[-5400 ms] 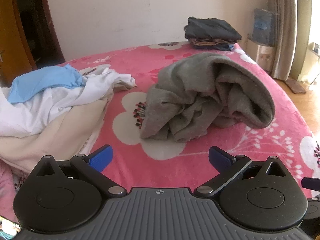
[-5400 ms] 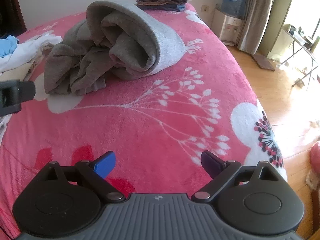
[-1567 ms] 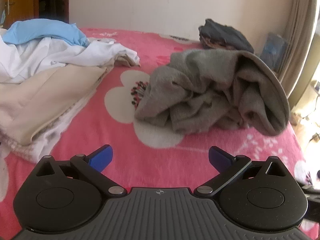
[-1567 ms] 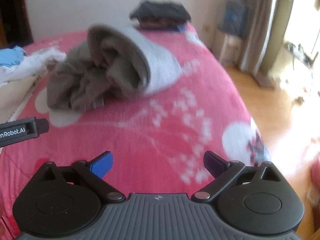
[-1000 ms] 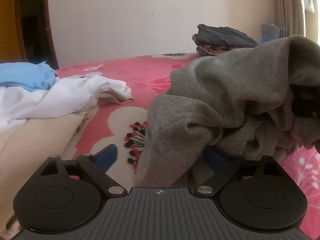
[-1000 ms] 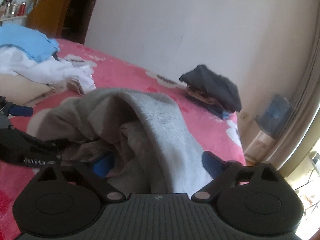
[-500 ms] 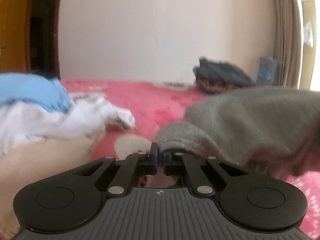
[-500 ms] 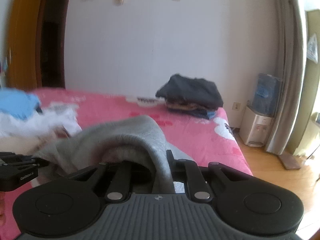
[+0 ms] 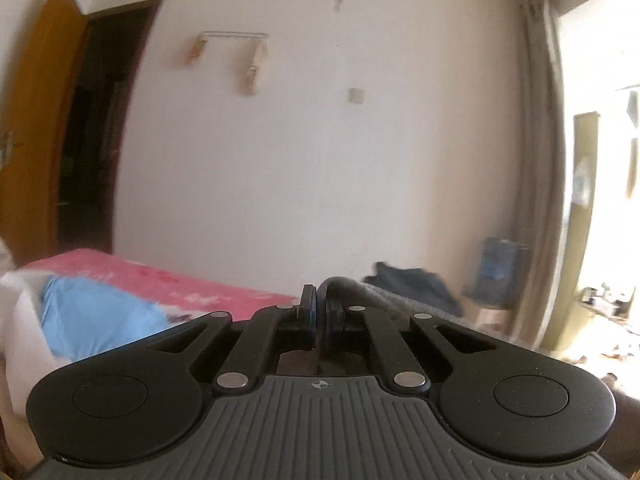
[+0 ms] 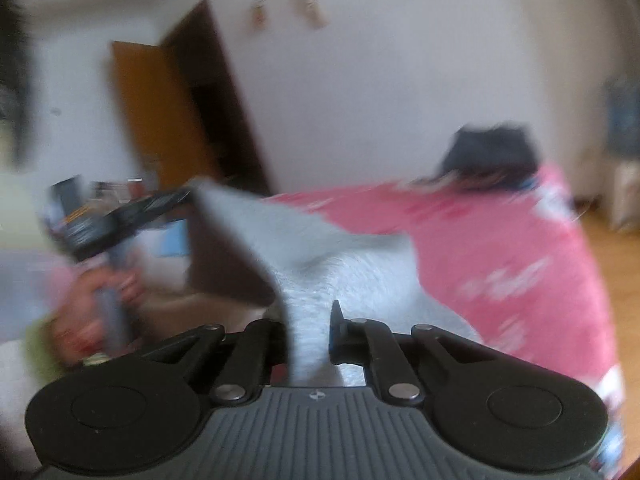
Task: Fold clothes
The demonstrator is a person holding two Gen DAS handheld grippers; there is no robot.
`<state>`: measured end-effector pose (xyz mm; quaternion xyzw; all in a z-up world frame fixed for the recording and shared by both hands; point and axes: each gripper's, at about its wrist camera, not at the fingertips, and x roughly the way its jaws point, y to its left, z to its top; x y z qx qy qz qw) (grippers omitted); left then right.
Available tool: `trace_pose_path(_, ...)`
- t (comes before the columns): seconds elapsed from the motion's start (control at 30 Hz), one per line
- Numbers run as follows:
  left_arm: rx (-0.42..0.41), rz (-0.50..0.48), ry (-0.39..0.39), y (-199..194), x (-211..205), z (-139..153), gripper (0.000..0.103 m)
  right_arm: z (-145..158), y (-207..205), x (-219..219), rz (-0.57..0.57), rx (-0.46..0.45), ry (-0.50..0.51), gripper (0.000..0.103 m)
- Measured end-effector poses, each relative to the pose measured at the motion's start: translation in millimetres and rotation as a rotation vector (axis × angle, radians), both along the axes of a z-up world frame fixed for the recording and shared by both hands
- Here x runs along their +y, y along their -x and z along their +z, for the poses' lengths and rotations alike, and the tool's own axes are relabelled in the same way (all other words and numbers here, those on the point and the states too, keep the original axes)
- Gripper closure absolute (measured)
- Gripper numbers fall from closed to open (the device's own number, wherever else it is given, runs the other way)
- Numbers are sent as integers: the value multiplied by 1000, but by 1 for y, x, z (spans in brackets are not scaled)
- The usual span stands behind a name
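Two grippers hold one grey garment (image 10: 320, 248) up over a pink bed (image 10: 500, 240). In the left wrist view, an orange door (image 9: 36, 128) stands at 9 o'clock beside a dark doorway, with white cloth (image 9: 20, 320) and a blue cloth (image 9: 92, 316) heaped on the bed at 8 o'clock. At centre, the left gripper (image 9: 320, 316) has its jaws pressed together on a thin grey edge of the garment, which arches over the right finger and runs off toward 3 o'clock. A dark stack (image 9: 412, 284) of clothes lies behind it, and a curtain (image 9: 540, 160) hangs at 2 o'clock by a bright window.

The right wrist view is blurred. At 9 o'clock a hand (image 10: 92, 304) grips the handle of the left gripper, whose black head pinches a raised corner of the garment at 10 o'clock. From there the cloth slopes down to the centre, where the right gripper (image 10: 310, 340) has its jaws closing on a grey fold that fills the gap between them. The rest of the garment spreads over the bed just beyond the jaws. The dark stack sits on the far end of the bed at 1 o'clock, and wooden floor (image 10: 616, 280) shows at 3 o'clock.
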<state>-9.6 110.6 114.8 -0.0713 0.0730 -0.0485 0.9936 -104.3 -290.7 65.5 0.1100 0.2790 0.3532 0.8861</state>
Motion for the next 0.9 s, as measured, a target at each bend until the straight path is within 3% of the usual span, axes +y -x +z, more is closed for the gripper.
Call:
trace_pose_path(0.07, 3, -54, -24, 0, -9, 9, 101, -2, 17, -3, 86, 62, -73, 94)
trace_pose_path(0.17, 52, -127, -104, -17, -34, 2, 101, -25, 22, -12, 127, 208, -183, 94)
trace_pose_path(0.33, 242, -267, -171, -69, -69, -40, 98, -70, 13, -41, -31, 371, -236, 94)
trace_pose_path(0.4, 337, -324, -165, -90, -77, -65, 79, -90, 7, -65, -140, 421, -271, 94)
trace_pose_path(0.47, 450, -347, -117, -106, -81, -88, 37, -111, -2, -90, -253, 471, -282, 94)
trace_pose_path(0.5, 485, -342, -66, -108, -78, -95, 33, -121, -6, -100, -308, 494, -271, 94)
trace_pose_path(0.6, 536, -380, 91, -100, -61, -111, 30, -143, -13, -109, -383, 545, -116, 88)
trace_pose_path(0.63, 534, -386, 117, -97, -56, -112, 28, -148, -14, -108, -390, 561, -46, 82)
trace_pose_path(0.7, 507, -361, 152, -85, -42, -111, 20, -152, -16, -104, -384, 573, 88, 79)
trace_pose_path(0.8, 448, -280, 153, -64, -20, -109, 9, -135, -20, -94, -325, 485, 259, 58)
trace_pose_path(0.87, 404, -221, 161, -47, -2, -107, 6, -114, -20, -89, -277, 390, 363, 54)
trace_pose_path(0.9, 395, -196, 166, -43, 5, -108, 6, -105, -22, -84, -254, 343, 412, 47)
